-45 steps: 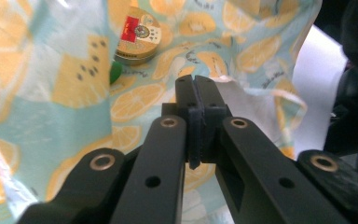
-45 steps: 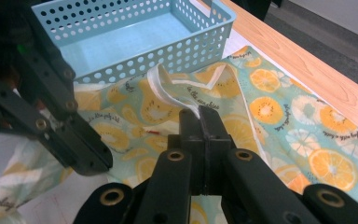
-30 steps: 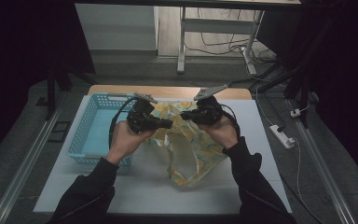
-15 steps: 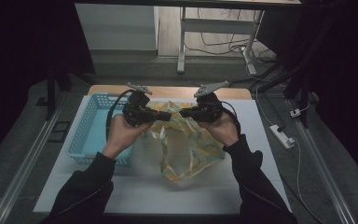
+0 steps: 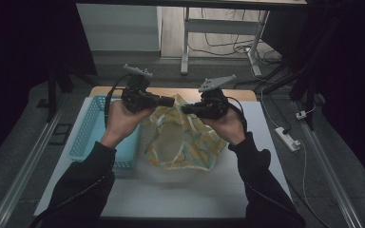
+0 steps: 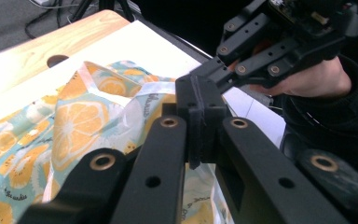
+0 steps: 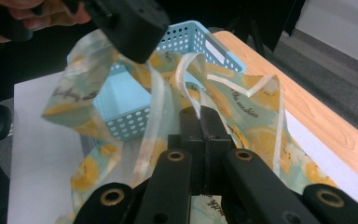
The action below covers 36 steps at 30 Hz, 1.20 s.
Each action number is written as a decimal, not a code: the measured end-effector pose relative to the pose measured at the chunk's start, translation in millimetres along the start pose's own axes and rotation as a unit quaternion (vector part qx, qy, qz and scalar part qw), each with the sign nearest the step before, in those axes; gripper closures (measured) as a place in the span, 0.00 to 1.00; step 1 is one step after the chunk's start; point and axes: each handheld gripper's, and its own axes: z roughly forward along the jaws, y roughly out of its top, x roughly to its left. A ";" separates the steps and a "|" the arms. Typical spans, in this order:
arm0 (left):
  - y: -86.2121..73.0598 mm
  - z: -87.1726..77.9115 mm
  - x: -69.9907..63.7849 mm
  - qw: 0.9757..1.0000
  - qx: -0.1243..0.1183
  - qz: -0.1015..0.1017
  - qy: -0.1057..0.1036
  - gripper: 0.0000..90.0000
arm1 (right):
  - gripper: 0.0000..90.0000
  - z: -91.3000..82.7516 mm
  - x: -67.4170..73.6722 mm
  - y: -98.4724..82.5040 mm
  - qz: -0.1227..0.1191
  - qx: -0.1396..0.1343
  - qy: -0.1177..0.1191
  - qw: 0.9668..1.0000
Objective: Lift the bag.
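Tongs on bag — white table

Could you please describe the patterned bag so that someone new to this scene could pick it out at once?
On the white table, just right of the light blue perforated basket, hangs the bag, pinched at its top by the left gripper and right gripper. It is the only soft thing there: a thin pale-teal bag printed with orange citrus slices.

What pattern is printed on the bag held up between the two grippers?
Orange slices on a pale blue-green ground; the bag shows this best in the left gripper view.
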 end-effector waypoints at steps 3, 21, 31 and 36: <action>7.9 -5.4 -2.4 1.000 -0.009 0.002 -0.001 1.00 | 1.00 -2.6 1.2 4.7 -0.002 -0.001 0.001 1.000; -41.7 37.5 -30.6 0.988 0.043 0.112 0.096 0.50 | 1.00 -2.4 -8.9 8.8 0.011 0.001 -0.020 1.000; -44.2 61.6 -19.9 0.979 0.109 0.105 0.134 0.99 | 1.00 -1.4 -9.5 9.0 0.014 0.005 -0.020 1.000; -26.7 39.9 -16.3 0.986 0.074 0.085 0.122 0.99 | 1.00 -4.9 -7.6 14.6 0.008 -0.001 -0.018 1.000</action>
